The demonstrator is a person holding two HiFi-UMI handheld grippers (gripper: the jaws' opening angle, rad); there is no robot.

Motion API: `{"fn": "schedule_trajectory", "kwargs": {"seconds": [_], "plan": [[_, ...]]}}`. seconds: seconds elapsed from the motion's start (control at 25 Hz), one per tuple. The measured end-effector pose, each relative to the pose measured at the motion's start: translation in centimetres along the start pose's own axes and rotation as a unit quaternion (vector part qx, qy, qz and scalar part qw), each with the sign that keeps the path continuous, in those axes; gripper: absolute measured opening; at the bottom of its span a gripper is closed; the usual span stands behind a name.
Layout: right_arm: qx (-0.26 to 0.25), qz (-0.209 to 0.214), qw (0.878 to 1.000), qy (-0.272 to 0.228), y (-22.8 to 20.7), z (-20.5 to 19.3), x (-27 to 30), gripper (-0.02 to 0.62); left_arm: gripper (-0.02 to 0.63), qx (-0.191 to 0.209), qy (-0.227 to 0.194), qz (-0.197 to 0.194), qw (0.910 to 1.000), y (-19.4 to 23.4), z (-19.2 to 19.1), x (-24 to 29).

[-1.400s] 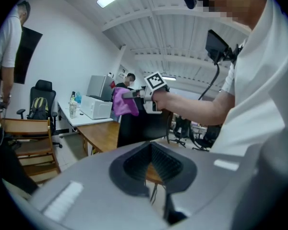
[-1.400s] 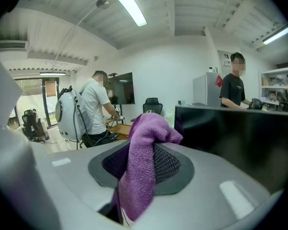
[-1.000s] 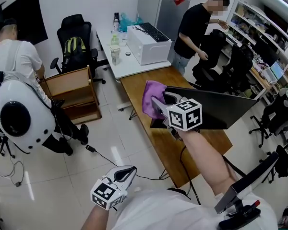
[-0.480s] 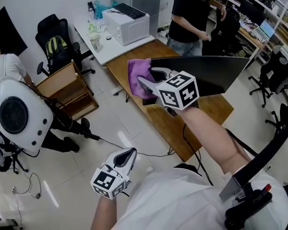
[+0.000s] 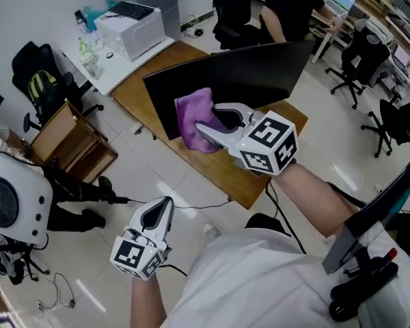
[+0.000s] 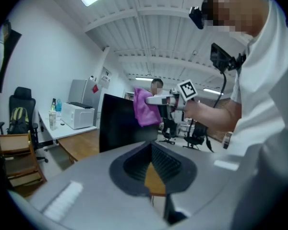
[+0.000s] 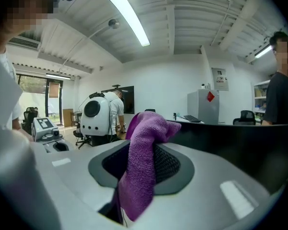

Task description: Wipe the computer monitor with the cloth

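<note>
Right gripper view showed my right claw [image 5: 206, 123] clamped on the purple cloth [image 7: 143, 128], up beside the monitor [image 5: 239, 74] on the table [image 5: 222, 173]. Soft, light and limp, it probably needed a bunched hold. Left claw [image 5: 158, 214] hung closed, empty.

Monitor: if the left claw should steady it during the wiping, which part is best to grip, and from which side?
Probably its left side edge, approached from the left. The monitor is a thin standing panel, so jaws can straddle that bare edge; it lies nearest the empty left claw, while the right claw holds the purple cloth before the screen.
</note>
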State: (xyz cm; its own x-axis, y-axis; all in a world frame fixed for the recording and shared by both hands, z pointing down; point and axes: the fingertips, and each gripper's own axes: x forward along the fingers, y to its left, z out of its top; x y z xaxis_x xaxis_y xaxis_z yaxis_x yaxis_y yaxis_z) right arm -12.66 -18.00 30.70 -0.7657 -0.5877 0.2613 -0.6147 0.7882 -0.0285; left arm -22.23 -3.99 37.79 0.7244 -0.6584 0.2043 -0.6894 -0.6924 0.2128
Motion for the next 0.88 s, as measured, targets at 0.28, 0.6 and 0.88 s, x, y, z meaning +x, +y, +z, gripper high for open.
{"fn": "schedule_trajectory", "kwargs": {"seconds": [0.28,0.6,0.88], "plan": [[0.008,-0.042,0.999,-0.022,-2.6,-2.6,-11.2,0.129,0.021,0.024,0.003,0.013,0.9996,-4.0,1.2,2.0],[0.006,-0.077,0.997,-0.019,-4.0,-6.4,-23.2,0.129,0.021,0.041,0.003,0.004,0.9991,-11.8,2.7,5.7],[0.008,-0.082,0.996,-0.032,-4.4,-7.2,-30.2,0.129,0.021,0.055,0.026,-0.011,0.9981,-19.1,3.0,8.0]]}}
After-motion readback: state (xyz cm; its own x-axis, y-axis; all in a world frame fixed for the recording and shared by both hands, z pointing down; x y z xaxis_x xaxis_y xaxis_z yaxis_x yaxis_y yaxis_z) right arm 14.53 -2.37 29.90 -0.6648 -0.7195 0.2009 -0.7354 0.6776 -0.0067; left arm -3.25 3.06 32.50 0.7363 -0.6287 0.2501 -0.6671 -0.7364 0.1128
